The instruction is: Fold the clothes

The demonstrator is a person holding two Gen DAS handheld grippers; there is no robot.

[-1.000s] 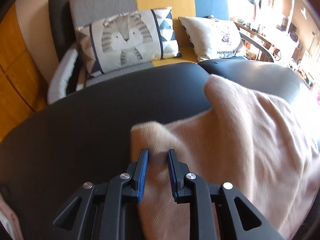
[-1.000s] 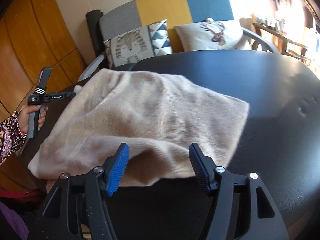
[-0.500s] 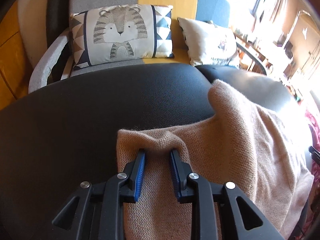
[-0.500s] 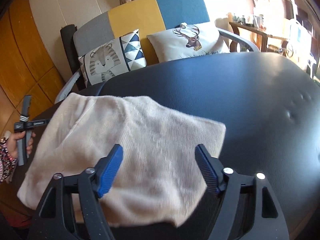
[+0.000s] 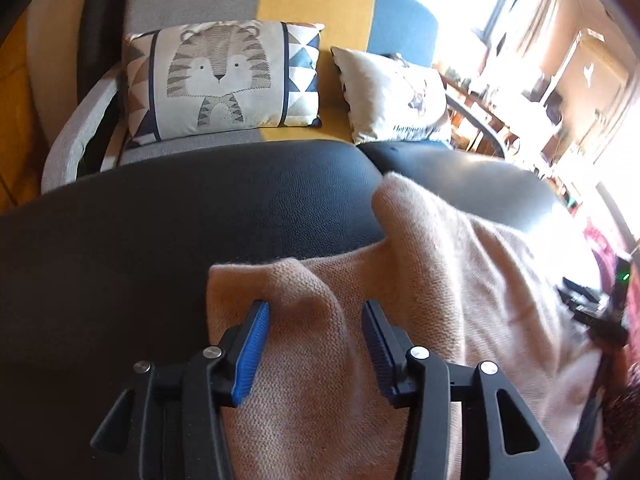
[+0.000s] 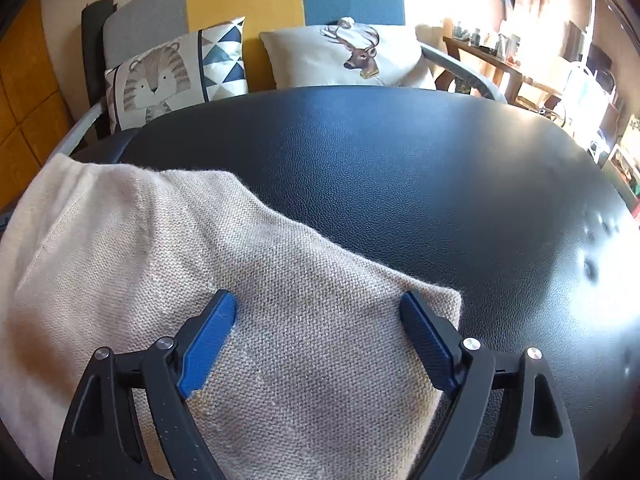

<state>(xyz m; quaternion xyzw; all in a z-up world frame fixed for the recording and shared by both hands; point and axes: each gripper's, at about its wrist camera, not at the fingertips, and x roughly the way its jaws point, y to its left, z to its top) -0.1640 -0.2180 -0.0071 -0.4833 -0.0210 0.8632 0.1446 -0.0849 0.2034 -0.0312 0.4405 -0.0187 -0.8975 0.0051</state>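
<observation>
The left gripper point(image 5: 316, 312) is seen with its blue-padded jaws opening over a raised pinch of the beige knitted garment point(image 5: 420, 280); the pads do not press on it. The right gripper point(image 6: 318, 312) is likewise opening, its jaws spread above the garment's near corner point(image 6: 280, 320) without clamping it. The garment is laid on the black leather-like table top point(image 6: 400, 168), its near edge cut off by both frames. Beyond, a tiger-print cushion point(image 5: 222, 80) and a deer-print cushion point(image 6: 352, 56) are propped on a grey, yellow and blue sofa point(image 6: 248, 8). The room at right is washed out by glare.
</observation>
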